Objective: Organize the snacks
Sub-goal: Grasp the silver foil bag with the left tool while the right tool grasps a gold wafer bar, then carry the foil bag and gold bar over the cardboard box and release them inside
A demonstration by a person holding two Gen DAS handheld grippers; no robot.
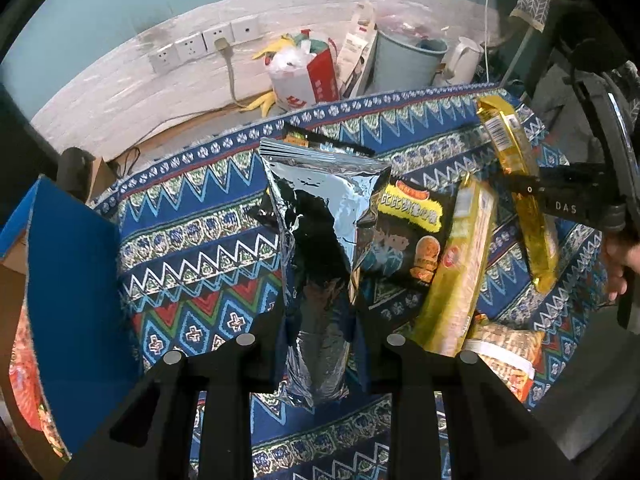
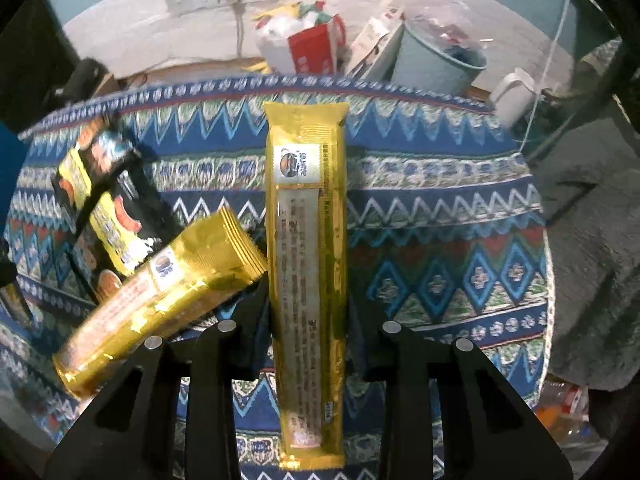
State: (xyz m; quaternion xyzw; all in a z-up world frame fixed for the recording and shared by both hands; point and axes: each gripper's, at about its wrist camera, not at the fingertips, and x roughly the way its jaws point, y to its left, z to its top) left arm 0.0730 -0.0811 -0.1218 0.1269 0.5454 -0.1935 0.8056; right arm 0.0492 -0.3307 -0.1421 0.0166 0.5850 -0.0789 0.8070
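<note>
My left gripper [image 1: 320, 320] is shut on a silver foil snack bag [image 1: 320, 232], held upright above the patterned tablecloth [image 1: 192, 248]. My right gripper [image 2: 308, 312] is shut on a long gold biscuit pack [image 2: 306, 240], also seen at the right of the left wrist view [image 1: 520, 192]. A second gold pack [image 2: 160, 292] lies on the cloth to the left, also in the left wrist view [image 1: 460, 272]. Black snack bags [image 2: 108, 208] lie beside it; one shows in the left wrist view [image 1: 408, 240]. An orange snack pack [image 1: 508, 356] lies near the front.
A blue cardboard box [image 1: 72, 292] with orange packs inside stands at the left. Behind the table are a white bag [image 1: 296, 76], a pale blue bucket [image 1: 404, 64], a white kettle [image 1: 460, 60] and wall sockets [image 1: 200, 44]. A grey surface [image 2: 580, 240] lies right of the table.
</note>
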